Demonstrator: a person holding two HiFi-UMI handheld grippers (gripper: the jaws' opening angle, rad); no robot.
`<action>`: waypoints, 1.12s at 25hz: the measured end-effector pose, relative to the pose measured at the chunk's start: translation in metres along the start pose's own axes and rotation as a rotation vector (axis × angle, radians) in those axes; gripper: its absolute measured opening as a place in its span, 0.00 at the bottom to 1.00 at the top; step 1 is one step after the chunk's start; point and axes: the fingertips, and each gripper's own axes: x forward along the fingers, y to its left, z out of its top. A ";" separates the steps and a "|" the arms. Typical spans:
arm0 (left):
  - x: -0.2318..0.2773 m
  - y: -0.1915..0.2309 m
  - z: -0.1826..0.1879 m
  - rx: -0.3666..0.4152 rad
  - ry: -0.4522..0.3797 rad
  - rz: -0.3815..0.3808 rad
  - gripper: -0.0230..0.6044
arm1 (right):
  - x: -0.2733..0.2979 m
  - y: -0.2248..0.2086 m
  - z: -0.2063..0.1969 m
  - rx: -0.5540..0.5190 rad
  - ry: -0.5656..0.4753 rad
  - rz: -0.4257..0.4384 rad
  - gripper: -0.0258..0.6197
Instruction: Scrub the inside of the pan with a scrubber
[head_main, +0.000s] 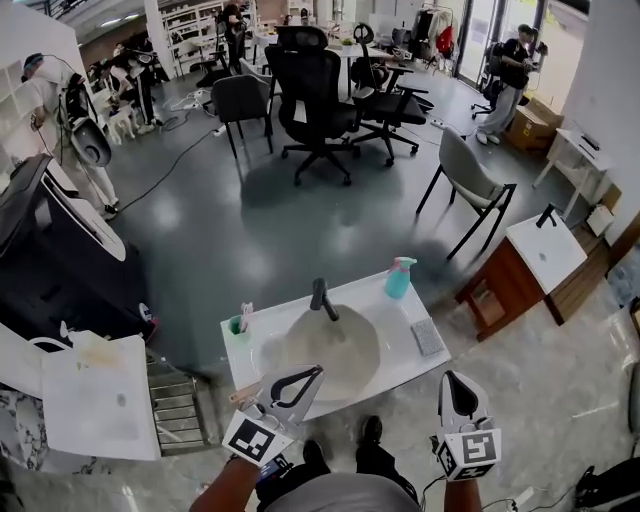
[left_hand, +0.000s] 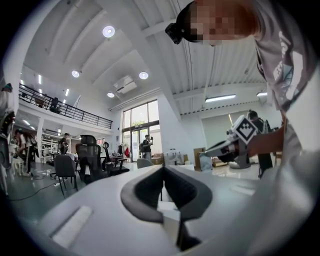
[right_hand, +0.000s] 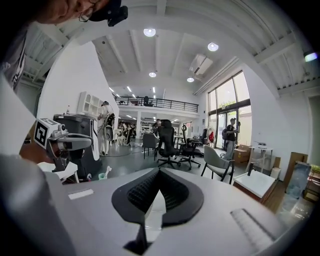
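A white counter (head_main: 405, 360) with a round grey basin (head_main: 325, 350) and a black tap (head_main: 322, 298) stands in front of me. No separate pan can be told apart from the basin. A flat grey pad (head_main: 428, 337) lies on the counter's right side. My left gripper (head_main: 317, 372) hangs over the counter's front edge, jaws meeting at the tips with nothing between them (left_hand: 163, 168). My right gripper (head_main: 452, 377) is off the counter's front right corner, also shut and empty (right_hand: 159, 170). Each gripper shows in the other's view: right gripper (left_hand: 235, 142), left gripper (right_hand: 60, 140).
A teal spray bottle (head_main: 399, 277) stands at the counter's back right and a green cup (head_main: 237, 324) at its left. A white slab (head_main: 95, 395) sits to the left. A second vanity (head_main: 545, 250), a grey chair (head_main: 470, 180) and black office chairs (head_main: 315, 95) stand beyond.
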 end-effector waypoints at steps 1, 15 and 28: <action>0.002 0.002 -0.001 0.002 0.004 0.011 0.04 | 0.005 -0.003 -0.002 0.000 0.004 0.009 0.04; 0.042 0.031 -0.025 -0.019 0.090 0.105 0.04 | 0.095 -0.050 -0.034 -0.006 0.102 0.079 0.04; 0.068 0.054 -0.072 -0.076 0.187 0.148 0.04 | 0.182 -0.064 -0.103 -0.008 0.233 0.138 0.04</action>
